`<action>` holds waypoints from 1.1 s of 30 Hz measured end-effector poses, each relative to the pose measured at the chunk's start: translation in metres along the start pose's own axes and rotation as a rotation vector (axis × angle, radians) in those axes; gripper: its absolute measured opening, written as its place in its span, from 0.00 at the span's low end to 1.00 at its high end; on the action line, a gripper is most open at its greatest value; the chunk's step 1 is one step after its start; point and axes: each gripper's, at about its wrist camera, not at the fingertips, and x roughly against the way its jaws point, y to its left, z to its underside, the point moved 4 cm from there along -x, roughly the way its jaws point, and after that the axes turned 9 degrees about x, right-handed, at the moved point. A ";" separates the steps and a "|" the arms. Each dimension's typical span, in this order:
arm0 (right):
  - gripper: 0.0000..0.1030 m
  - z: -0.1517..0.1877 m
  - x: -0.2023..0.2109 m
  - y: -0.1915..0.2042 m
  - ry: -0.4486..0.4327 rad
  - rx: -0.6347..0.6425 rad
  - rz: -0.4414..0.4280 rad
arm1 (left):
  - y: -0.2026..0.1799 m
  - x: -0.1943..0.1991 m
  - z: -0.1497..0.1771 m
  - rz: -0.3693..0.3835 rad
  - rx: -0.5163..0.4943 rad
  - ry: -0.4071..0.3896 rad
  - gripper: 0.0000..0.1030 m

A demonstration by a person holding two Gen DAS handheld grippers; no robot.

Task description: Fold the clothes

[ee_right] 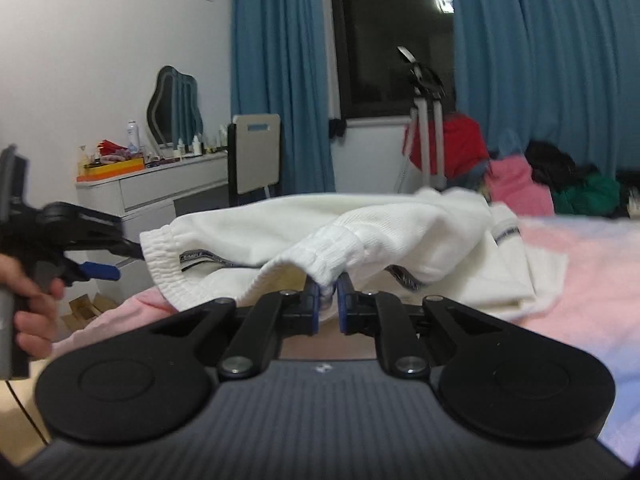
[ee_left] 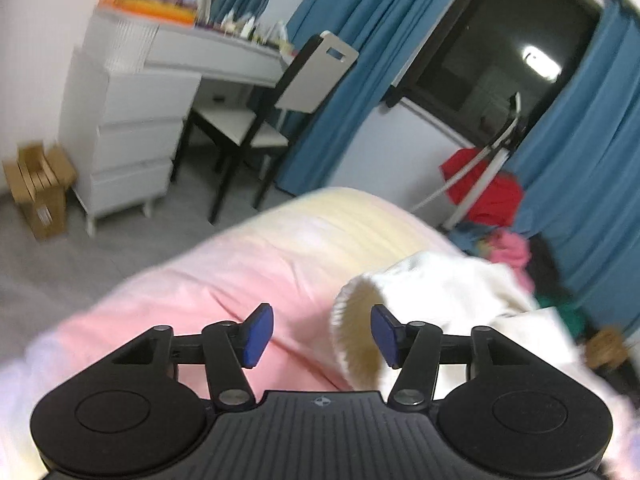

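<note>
Blue curtains (ee_right: 280,72) and a dark window (ee_right: 390,32) close off the far side of a bedroom, and nearer to us lies a bed under a pink and pale-yellow striped cover (ee_left: 256,264).

Our right gripper (ee_right: 328,300) has its blue-padded jaws drawn nearly together, pinching a ribbed hem of the white knitted garment (ee_right: 360,224) between them. From that pinch the fabric rises and spreads away across the bed cover, crumpled, with a dark printed band showing along an inner edge. Its elastic waistband or cuff opens toward our left.

Our left gripper (ee_left: 322,334) holds its jaws wide apart and grips nothing. One blue pad (ee_left: 384,334) sits just at the rim of a ribbed, tube-like opening of the same white garment; we cannot tell whether it touches the cloth. In the right wrist view this gripper (ee_right: 108,260) shows at the left edge, its fingers spread beside the gathered edge of the garment, with our left hand (ee_right: 30,304) wrapped around its handle.

Beyond the bed, a heap of red, pink, green and dark clothes (ee_right: 560,184) lies below the curtains, next to a white metal stand (ee_right: 426,136). Further left stand a white dressing table with drawers (ee_left: 132,128), cluttered with bottles and an orange box, a wavy-edged mirror (ee_right: 174,104) above it, a white chair with black legs (ee_left: 276,112) and a brown cardboard box (ee_left: 38,188) on the grey floor.
</note>
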 end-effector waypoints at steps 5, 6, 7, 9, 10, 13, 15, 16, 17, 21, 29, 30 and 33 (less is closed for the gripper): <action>0.12 0.011 0.004 -0.010 0.069 -0.036 0.008 | 0.001 0.018 0.007 0.212 0.123 0.080 0.70; 0.12 0.013 0.003 -0.011 0.071 -0.043 0.006 | -0.002 0.014 0.011 0.237 0.117 0.106 0.71; 0.12 0.014 0.001 -0.011 0.071 -0.046 0.006 | -0.006 0.009 0.016 0.243 0.105 0.135 0.71; 0.12 0.015 -0.003 -0.008 0.072 -0.044 0.009 | -0.012 -0.002 0.028 0.249 0.089 0.177 0.71; 0.12 0.016 -0.004 -0.008 0.074 -0.043 0.009 | -0.015 -0.007 0.034 0.255 0.085 0.187 0.71; 0.12 0.021 -0.007 -0.006 0.080 -0.034 0.013 | -0.022 -0.025 0.045 0.231 0.053 0.182 0.71; 0.12 0.025 -0.010 -0.006 0.092 -0.033 0.021 | -0.024 -0.036 0.047 0.193 0.045 0.140 0.70; 0.12 0.028 -0.013 -0.007 0.103 -0.042 0.025 | -0.023 -0.042 0.046 0.183 0.051 0.125 0.69; 0.13 0.032 -0.016 -0.008 0.115 -0.051 0.029 | -0.023 -0.047 0.047 0.190 0.069 0.118 0.67; 0.16 0.045 -0.029 -0.010 0.163 -0.086 0.047 | -0.030 -0.058 0.050 0.250 0.086 0.104 0.50; 0.25 0.067 -0.050 -0.013 0.241 -0.169 0.058 | -0.053 -0.047 0.038 0.327 0.073 0.028 0.28; 0.23 0.065 -0.049 -0.010 0.236 -0.173 0.049 | -0.053 -0.044 0.029 0.332 0.088 0.010 0.21; 0.20 0.053 -0.042 0.004 0.215 -0.161 0.004 | -0.048 -0.046 -0.009 0.340 0.153 -0.015 0.11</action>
